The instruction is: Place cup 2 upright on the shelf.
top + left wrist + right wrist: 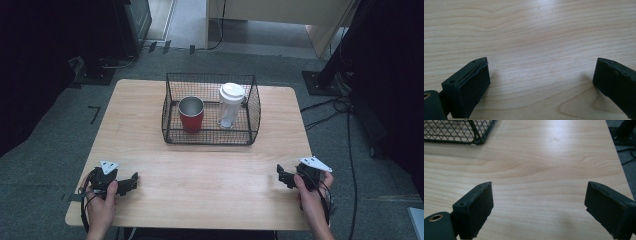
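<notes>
Left gripper (131,182) sat at the near left corner of the tabletop (210,175), jaws wide, nothing between them, just bare wood in the left gripper view. Right gripper (283,176) was at the near right edge, jaws also spread wide and empty; its view caught a corner of the wire basket (477,135) up front-left. Further back, mid-table, the basket (255,112) held a red cup (191,115) on the left and a clear lidded bottle (230,106) on the right, both upright, apart from each other. Likely step: reach in for one. To do it well, come down over the rim, not through the mesh, keep the jaws open past the cup's width, and grip it low enough not to tip it.
</notes>
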